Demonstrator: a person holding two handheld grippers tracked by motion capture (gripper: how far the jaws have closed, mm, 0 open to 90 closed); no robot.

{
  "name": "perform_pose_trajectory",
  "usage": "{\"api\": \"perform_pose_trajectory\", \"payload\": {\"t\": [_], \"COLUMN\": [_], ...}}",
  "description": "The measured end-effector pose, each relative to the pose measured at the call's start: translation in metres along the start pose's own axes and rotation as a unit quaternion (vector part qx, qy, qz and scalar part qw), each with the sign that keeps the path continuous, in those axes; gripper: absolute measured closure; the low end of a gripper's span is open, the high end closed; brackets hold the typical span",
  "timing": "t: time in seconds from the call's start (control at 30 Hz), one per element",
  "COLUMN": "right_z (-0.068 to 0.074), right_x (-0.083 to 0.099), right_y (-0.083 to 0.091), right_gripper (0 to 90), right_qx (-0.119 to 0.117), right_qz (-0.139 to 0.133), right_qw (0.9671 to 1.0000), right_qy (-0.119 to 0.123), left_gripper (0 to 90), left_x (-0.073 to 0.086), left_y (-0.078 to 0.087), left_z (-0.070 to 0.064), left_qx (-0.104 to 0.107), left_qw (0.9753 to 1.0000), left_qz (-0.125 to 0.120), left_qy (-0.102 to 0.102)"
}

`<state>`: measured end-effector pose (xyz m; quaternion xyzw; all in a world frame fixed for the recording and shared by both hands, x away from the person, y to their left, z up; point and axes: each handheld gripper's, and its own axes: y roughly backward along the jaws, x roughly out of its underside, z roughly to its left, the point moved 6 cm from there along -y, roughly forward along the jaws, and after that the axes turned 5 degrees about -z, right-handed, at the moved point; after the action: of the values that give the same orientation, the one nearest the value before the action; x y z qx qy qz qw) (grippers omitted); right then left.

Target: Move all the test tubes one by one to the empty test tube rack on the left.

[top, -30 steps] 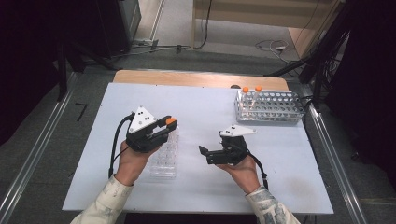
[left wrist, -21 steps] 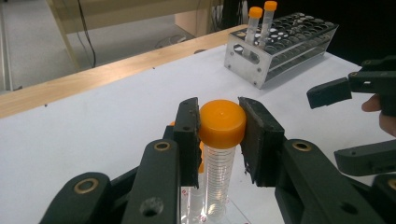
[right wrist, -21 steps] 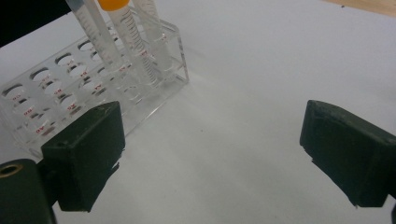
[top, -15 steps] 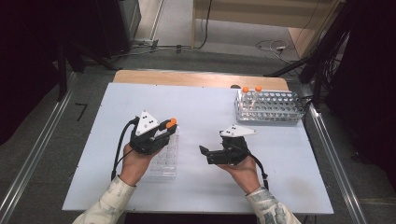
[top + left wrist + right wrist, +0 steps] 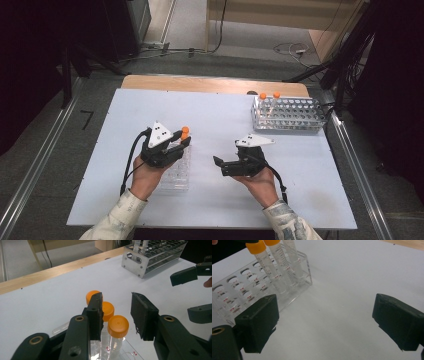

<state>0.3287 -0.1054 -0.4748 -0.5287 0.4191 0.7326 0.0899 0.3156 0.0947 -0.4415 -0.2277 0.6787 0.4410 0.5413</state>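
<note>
1. Your left gripper hangs with its black jaws apart, holding nothing, just above the near end of the clear acrylic tube rack. The nearest orange-capped clear plastic tube stands between and slightly below the pads; two more orange-capped tubes stand in line behind it, one partly hidden by the left pad.
2. Risk: the left pad already sits over the middle tube's cap. If you close as you are, you may pinch two caps together or knock the neighbour, tilting the light rack.
3. Risk: a grip high on the smooth cap could slip on the lift, dropping the tube back crookedly.
4. The tubes stand upright, long axis vertical, caps up, bottoms in the rack holes, so pull straight up along that axis.
5. Your right gripper waits wide open and empty, well to the side of the left one, facing the rack.
6. Far beyond both, the metal tube rack holds two orange-capped tubes at its end.
</note>
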Motion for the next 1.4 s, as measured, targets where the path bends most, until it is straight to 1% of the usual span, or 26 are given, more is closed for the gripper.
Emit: {"api": "perform_pose_trajectory", "payload": {"t": [0.07,0.17,0.27,0.37,0.43,0.53,0.77,0.8,1.03,1.13,1.2,1.33,1.4], "right_z": [0.000,-0.001,-0.001,-0.002,-0.005,-0.008,-0.017,-0.018,-0.034,-0.045,-0.053,-0.069,-0.078], "right_x": [0.000,-0.001,-0.001,-0.001,-0.002,-0.003,-0.008,-0.009,-0.016,-0.019,-0.021,-0.029,-0.032], "right_y": [0.000,0.000,0.001,0.002,0.003,0.005,0.011,0.012,0.020,0.023,0.026,0.031,0.031], "right_gripper": [5.6,5.6,5.6,5.6,5.6,5.6,5.9,5.9,7.9,7.9,7.9,8.0,10.1], "right_qx": [0.001,0.000,0.001,0.006,0.010,0.015,0.032,0.035,0.060,0.080,0.100,0.140,0.155], "right_qz": [-0.001,-0.003,-0.005,-0.006,-0.008,-0.013,-0.024,-0.026,-0.043,-0.047,-0.053,-0.065,-0.069], "right_qw": [1.0000,1.0000,1.0000,1.0000,0.9999,0.9998,0.9992,0.9990,0.9971,0.9952,0.9928,0.9861,0.9827], "right_qy": [0.000,0.001,0.000,0.002,0.001,-0.003,-0.008,-0.011,-0.019,-0.030,-0.040,-0.061,-0.073], "left_gripper": [58.4,53.3,47.7,39.1,30.0,25.1,22.8,22.8,22.9,22.9,22.9,22.9,23.0], "left_x": [0.000,-0.002,-0.003,-0.004,-0.005,-0.005,-0.004,-0.004,-0.005,-0.006,-0.007,-0.008,-0.009], "left_y": [0.001,0.002,0.002,0.002,0.002,0.001,0.000,0.000,0.001,0.002,0.002,0.003,0.003], "left_z": [0.000,0.000,0.000,0.001,0.002,0.003,0.004,0.004,0.002,0.003,0.004,0.004,0.003], "left_qx": [0.001,0.007,0.007,0.002,-0.008,-0.010,-0.010,-0.010,-0.009,-0.010,-0.012,-0.012,-0.010], "left_qw": [1.0000,0.9999,0.9999,0.9999,0.9999,0.9998,0.9998,0.9998,0.9998,0.9997,0.9997,0.9996,0.9997], "left_qz": [0.001,-0.005,-0.007,-0.006,-0.006,-0.006,-0.004,-0.004,-0.009,-0.011,-0.012,-0.014,-0.016], "left_qy": [0.000,0.006,0.010,0.011,0.014,0.016,0.018,0.018,0.017,0.018,0.019,0.019,0.018]}}
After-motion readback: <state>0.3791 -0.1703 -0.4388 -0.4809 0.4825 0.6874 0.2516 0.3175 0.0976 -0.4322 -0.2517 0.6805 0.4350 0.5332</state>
